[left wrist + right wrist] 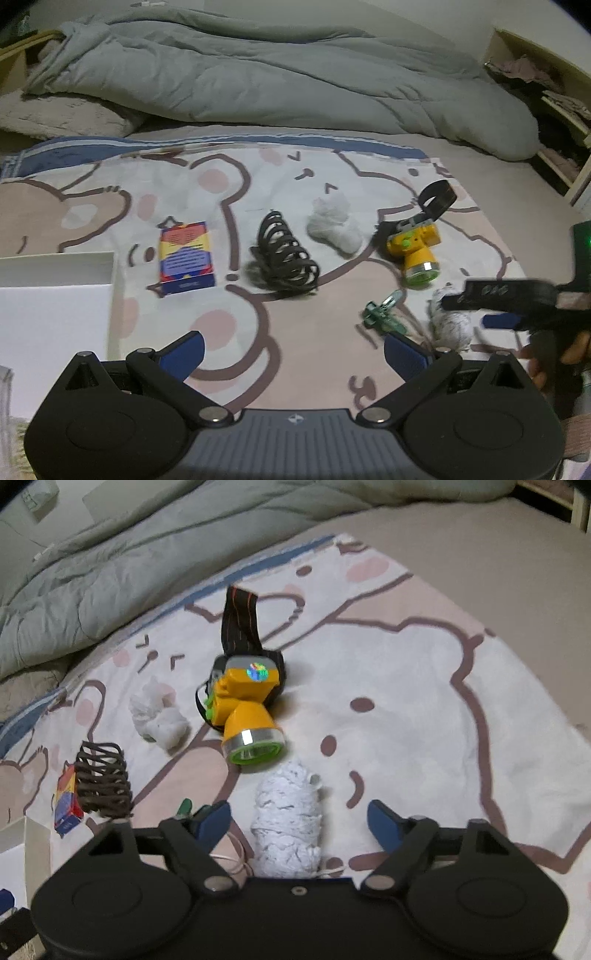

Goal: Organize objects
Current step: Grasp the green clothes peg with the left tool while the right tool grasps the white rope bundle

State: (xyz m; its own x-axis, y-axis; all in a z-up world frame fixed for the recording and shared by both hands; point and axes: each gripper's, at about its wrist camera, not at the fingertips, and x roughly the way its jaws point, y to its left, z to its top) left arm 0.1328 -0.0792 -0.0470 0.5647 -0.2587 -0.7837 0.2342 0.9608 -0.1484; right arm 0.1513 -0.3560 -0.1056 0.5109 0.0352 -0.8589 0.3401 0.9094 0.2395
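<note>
Scattered objects lie on a bear-print bedsheet [406, 686]. A white string bundle [286, 823] sits between the right claw's [299, 821] spread, untouching jaws; a yellow headlamp [247, 709] lies just beyond. The left claw [293, 350] is wide, holding nothing, a black coiled cable [284, 258] ahead.

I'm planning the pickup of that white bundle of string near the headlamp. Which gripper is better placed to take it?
Right. The right gripper is open with the white bundle of string lying between its fingers, pads not yet touching. The left gripper is open over bare blanket, the bundle off to its side.
</note>
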